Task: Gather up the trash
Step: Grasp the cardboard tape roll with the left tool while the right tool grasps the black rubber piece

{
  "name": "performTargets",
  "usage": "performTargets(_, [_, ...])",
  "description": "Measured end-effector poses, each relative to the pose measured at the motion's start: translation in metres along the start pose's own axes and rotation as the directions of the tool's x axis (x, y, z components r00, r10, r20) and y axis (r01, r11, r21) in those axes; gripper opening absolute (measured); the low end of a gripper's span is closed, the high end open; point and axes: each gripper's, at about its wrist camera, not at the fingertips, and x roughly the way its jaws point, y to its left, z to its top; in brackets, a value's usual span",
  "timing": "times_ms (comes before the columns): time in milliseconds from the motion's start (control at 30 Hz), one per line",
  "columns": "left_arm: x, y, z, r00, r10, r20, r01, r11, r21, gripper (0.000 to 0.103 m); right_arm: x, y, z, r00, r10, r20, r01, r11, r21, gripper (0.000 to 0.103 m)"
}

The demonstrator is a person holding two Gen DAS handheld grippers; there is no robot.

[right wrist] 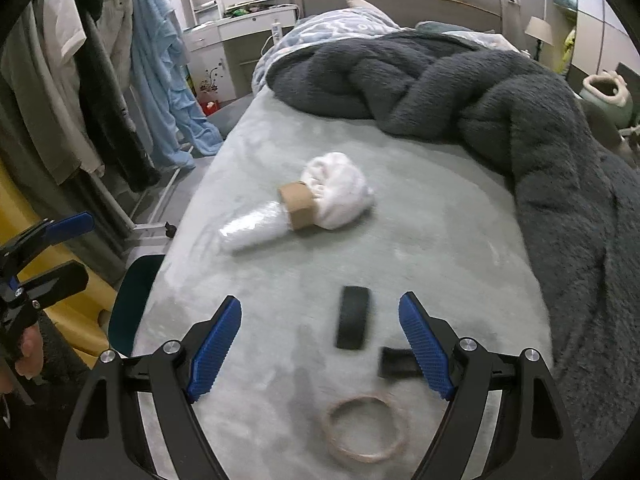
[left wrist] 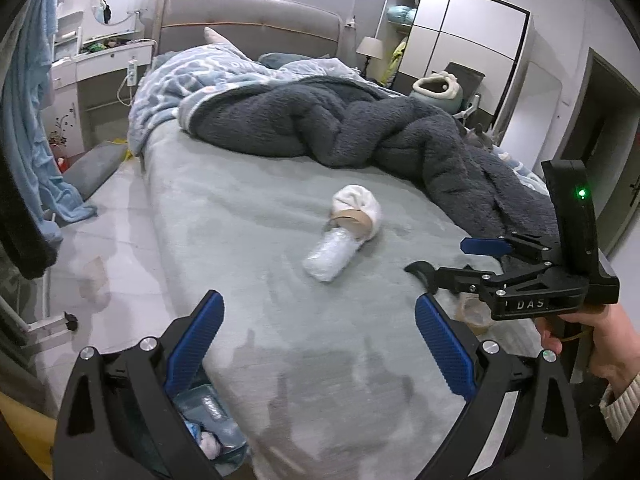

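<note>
On the grey-green bed sheet (right wrist: 440, 240) lies a white crumpled wad (right wrist: 340, 192) against a cardboard tube (right wrist: 298, 204) and a clear plastic wrap (right wrist: 256, 228); the same wad (left wrist: 360, 204) and wrap (left wrist: 330, 258) show mid-bed in the left wrist view. Nearer me lie two black flat pieces (right wrist: 352, 322) (right wrist: 398, 362) and a thin tape ring (right wrist: 366, 428). My right gripper (right wrist: 320, 340) hangs open over the black pieces and holds nothing. My left gripper (left wrist: 320, 344) is open and empty over the bed's near left edge.
A rumpled dark grey blanket (left wrist: 360, 128) covers the far and right side of the bed. A teal bin (right wrist: 130, 300) with blue packets (left wrist: 212, 420) stands by the bed's left corner. Clothes hang on a rack (right wrist: 100, 80) at left. A wardrobe (left wrist: 460, 44) stands at the back right.
</note>
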Motion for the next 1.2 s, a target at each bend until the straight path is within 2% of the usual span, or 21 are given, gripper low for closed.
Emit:
performTargets(367, [0.023,-0.035,0.0,0.997,-0.062,-0.036,0.063,0.997,0.041,0.098,0.004,-0.041,-0.025,0.999,-0.016,-0.03,0.017,0.999,0.036,0.082])
performTargets(633, [0.043,-0.066,-0.009,0.99,-0.107,-0.092,0.116,0.989,0.093,0.098,0.011,-0.056,-0.033,0.997,0.04,-0.063,-0.035,0.996,0.087,0.082])
performTargets(900, [0.063,-0.097,-0.016,0.976,-0.165,-0.143,0.184,0.973,0.137,0.097,0.025,-0.066,-0.031,0.994,0.05,-0.099,-0.038,0.992,0.121,0.063])
performTargets(1033, [0.071,-0.111,-0.02,0.969,-0.186,-0.165,0.212,0.965,0.155,0.097,0.026,-0.062,-0.032,0.993,0.049,-0.112,-0.039,0.995,0.095,0.05])
performTargets(1200, [0.082,-0.129,-0.026,0.961,-0.203,-0.189,0.237,0.955,0.181,0.096,0.019,-0.065,-0.034,0.994,0.05,-0.097,-0.039,0.994,0.105,0.048])
